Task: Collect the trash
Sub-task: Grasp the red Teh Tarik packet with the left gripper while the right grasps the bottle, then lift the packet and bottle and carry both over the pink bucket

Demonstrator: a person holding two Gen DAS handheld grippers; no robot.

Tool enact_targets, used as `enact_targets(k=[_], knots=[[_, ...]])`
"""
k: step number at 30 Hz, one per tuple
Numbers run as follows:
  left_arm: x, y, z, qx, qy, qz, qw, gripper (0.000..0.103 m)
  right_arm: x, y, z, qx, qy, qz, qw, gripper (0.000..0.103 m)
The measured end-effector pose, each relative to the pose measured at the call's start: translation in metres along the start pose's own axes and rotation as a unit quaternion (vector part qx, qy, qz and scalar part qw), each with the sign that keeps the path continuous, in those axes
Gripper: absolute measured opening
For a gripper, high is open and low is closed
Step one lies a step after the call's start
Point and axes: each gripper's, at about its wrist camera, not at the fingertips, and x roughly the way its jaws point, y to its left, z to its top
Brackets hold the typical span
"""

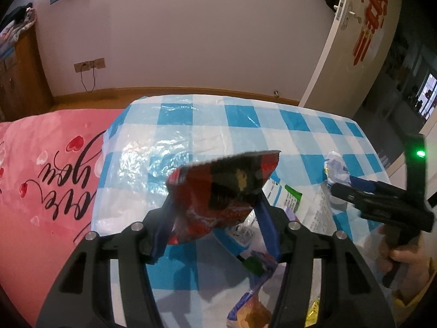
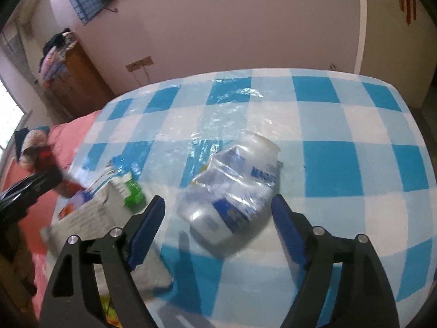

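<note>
Two pairs of tongs work over a desk covered in a glossy blue-and-white checked plastic cloth. The left tongs are closed on a red and black snack wrapper, pinched between the two blue fingers and lifted clear of the cloth, its torn top edge pointing toward the far wall. Under and just beyond it, at the near right of that view, lies a heap of other trash: a white printed packet with a green patch and a purple and orange wrapper close to the camera.

The right tongs stand wide apart, one finger on either side of a crushed clear plastic bottle with a blue and white label. The bottle lies on its side on the cloth, its mouth toward the far right, and neither finger touches it. In the left wrist view the same tongs come in from the right, held by a hand, with the bottle at their tips.

To the left of the bottle in the right wrist view is the blurred packet pile, with a green and white piece on top. A pink bedspread with hearts and black script lies left of the desk.
</note>
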Motion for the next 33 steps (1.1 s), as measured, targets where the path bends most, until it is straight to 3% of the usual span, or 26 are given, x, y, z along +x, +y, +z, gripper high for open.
enact_targets(k=[3, 5, 7, 13, 17, 33], knots=[[-0.002, 0.000, -0.005, -0.002, -0.001, 0.000, 1.0000, 0.057, 0.006, 0.011, 0.003, -0.016, -0.007, -0.031, 0.999, 0.079], [-0.004, -0.001, -0.007, -0.003, -0.003, -0.002, 1.0000, 0.057, 0.008, 0.015, 0.003, -0.030, -0.011, -0.056, 0.998, 0.069], [-0.005, 0.000, -0.010, -0.008, -0.003, -0.010, 0.9999, 0.057, 0.008, 0.016, 0.001, -0.039, -0.014, -0.063, 0.997, 0.066], [-0.007, 0.000, -0.017, -0.014, -0.006, -0.014, 0.9998, 0.055, 0.004, 0.007, -0.004, -0.037, -0.018, -0.056, 0.998, 0.060], [-0.010, 0.003, -0.021, -0.023, -0.009, -0.019, 0.9995, 0.054, -0.004, -0.001, -0.013, -0.029, -0.022, -0.046, 0.998, 0.049], [-0.047, 0.002, -0.047, -0.038, -0.023, -0.039, 0.9983, 0.053, -0.052, -0.004, -0.050, -0.012, -0.037, -0.003, 0.999, 0.045]])
